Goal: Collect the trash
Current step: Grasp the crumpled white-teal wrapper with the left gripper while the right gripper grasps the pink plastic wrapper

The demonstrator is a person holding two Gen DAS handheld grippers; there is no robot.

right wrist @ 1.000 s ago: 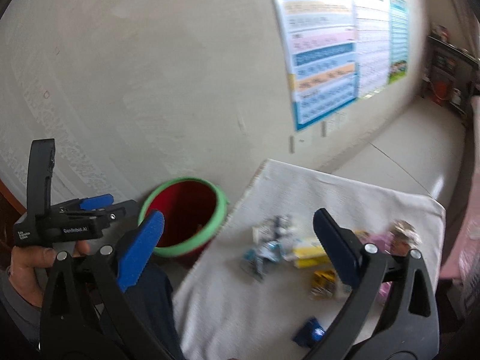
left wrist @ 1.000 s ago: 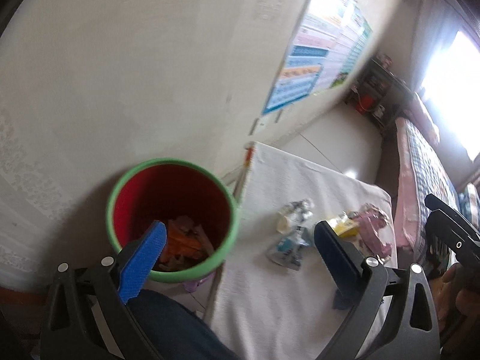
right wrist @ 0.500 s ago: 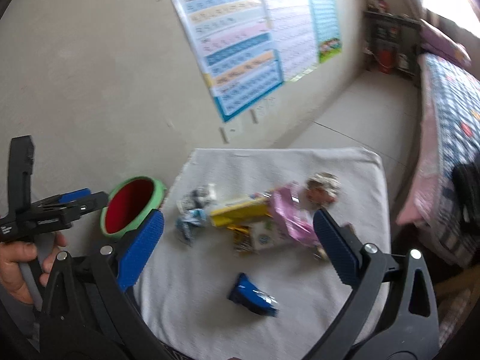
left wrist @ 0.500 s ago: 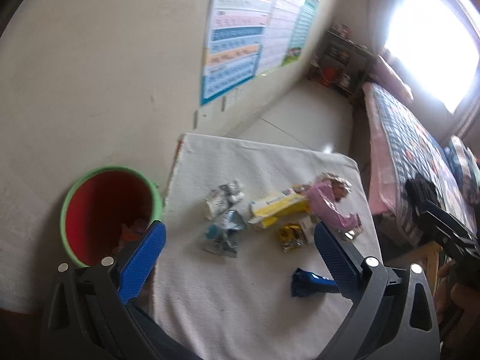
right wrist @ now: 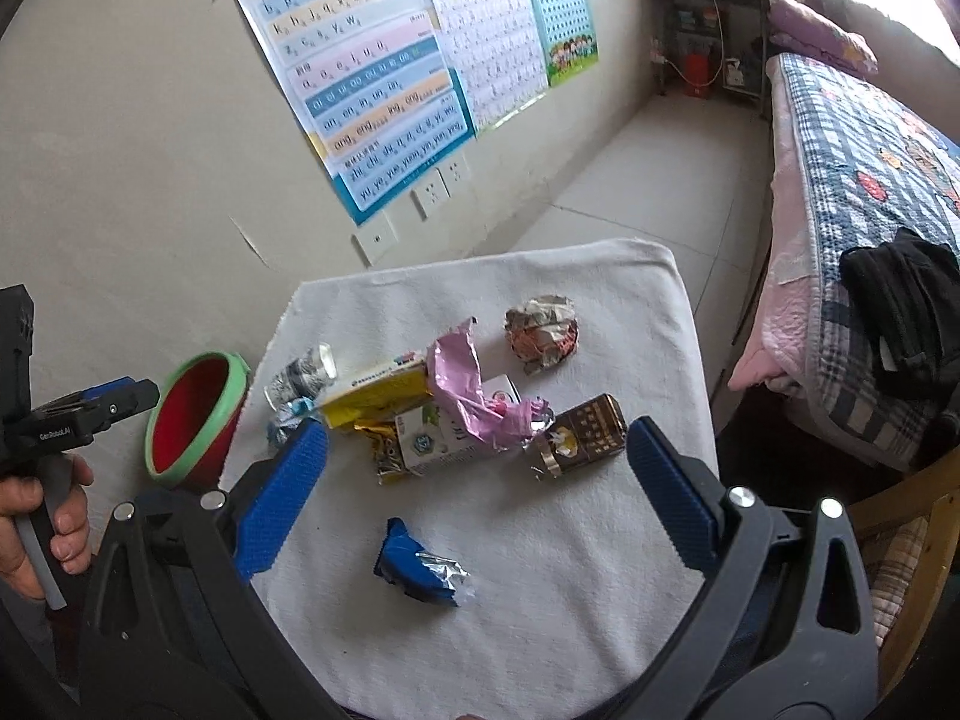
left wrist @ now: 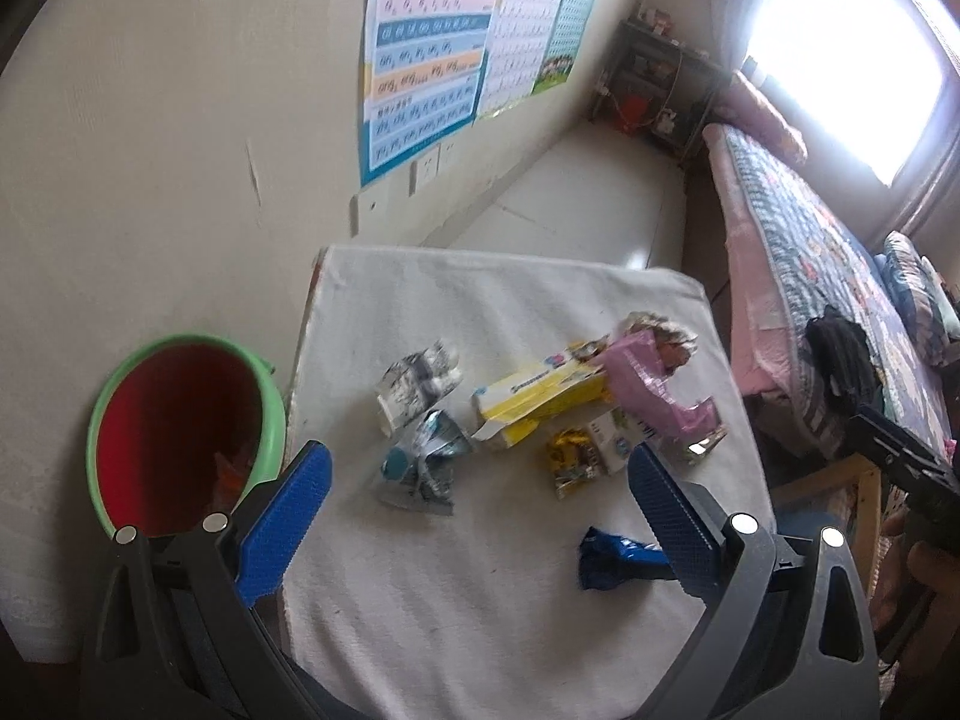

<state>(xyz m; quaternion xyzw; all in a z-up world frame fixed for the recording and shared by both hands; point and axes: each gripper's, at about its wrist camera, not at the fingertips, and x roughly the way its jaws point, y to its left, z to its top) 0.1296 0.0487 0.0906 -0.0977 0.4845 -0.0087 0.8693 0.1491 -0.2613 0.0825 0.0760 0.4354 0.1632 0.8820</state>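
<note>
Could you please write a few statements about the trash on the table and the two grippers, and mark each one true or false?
1. The left gripper is open and holds nothing. True.
2. The blue wrapper lies inside the bin. False: it lies on the white cloth, apart from the other litter, nearest the grippers.
3. The bin has a green rim and a red inside. True.
4. The right gripper is clamped on the pink wrapper. False: it is open, and the pink wrapper lies on the table among the boxes.
5. The yellow box stands upright. False: it lies flat on its side.
</note>
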